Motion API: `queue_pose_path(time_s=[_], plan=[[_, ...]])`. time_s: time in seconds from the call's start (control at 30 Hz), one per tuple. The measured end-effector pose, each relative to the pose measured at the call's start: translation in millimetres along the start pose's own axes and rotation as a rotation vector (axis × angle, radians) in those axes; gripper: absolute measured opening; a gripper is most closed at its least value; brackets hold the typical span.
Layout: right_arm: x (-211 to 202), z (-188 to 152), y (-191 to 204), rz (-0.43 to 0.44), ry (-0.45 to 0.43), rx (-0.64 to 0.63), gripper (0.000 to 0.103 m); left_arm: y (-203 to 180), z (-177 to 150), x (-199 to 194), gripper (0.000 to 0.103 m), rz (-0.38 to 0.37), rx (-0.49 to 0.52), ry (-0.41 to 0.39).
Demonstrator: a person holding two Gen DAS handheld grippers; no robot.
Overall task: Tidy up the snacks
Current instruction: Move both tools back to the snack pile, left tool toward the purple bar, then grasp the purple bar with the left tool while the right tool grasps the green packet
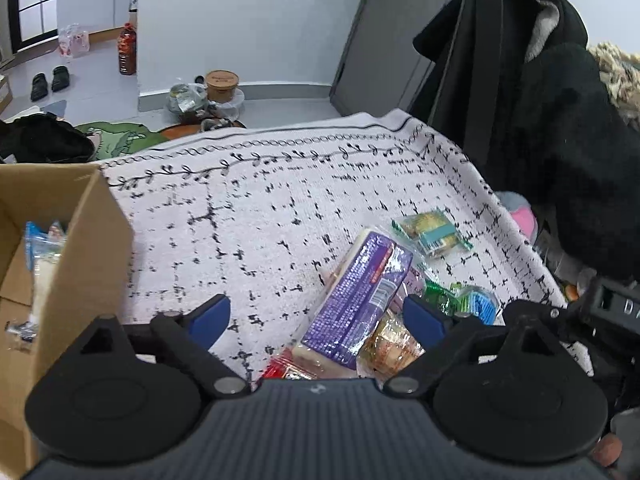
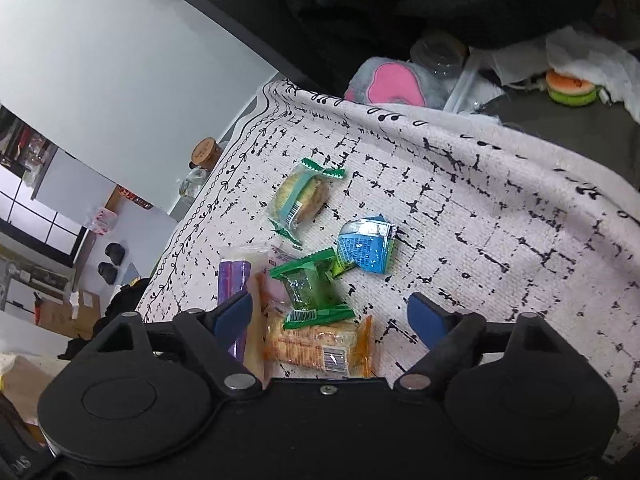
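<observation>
Wrapped snacks (image 2: 316, 292) lie clustered on patterned cloth (image 2: 480, 208).

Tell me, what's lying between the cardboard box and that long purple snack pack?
Nothing: in the left wrist view, only bare patterned cloth stretches between the cardboard box and the purple snack pack.

The cardboard box (image 1: 72, 264) is cut off by the left edge with its contents blurred, a red packet (image 1: 282, 368) and the near end of the purple packet (image 1: 356, 300) are hidden behind the left gripper (image 1: 316, 316), and print on every wrapper is unreadable.
</observation>
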State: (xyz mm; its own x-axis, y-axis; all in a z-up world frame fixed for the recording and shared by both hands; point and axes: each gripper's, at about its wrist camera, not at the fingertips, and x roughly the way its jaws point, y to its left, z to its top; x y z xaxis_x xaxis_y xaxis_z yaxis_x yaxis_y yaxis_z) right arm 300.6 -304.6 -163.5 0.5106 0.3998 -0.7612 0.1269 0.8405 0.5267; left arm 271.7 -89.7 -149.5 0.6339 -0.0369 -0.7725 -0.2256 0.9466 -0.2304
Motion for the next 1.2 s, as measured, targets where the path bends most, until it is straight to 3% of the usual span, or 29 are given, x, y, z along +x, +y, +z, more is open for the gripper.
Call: queue_pose_path(time_s=[0.47, 0.7, 0.77, 1.2], plan=[[20, 3, 2, -0.001, 0.02, 0.007, 0.079, -7, 0, 52, 0.068, -0.072, 0.036, 0.055], [27, 2, 6, 0.002, 0.028, -0.003, 0.076, -3, -3, 62, 0.039, -0.1, 0.024, 0.086], [29, 2, 6, 0.001, 0.027, -0.005, 0.074, -1, -3, 61, 0.035, -0.099, 0.022, 0.083], [46, -2, 21, -0.033, 0.04, -0.06, 0.067, 20, 1, 35, 0.029, -0.079, -0.052, 0.028]])
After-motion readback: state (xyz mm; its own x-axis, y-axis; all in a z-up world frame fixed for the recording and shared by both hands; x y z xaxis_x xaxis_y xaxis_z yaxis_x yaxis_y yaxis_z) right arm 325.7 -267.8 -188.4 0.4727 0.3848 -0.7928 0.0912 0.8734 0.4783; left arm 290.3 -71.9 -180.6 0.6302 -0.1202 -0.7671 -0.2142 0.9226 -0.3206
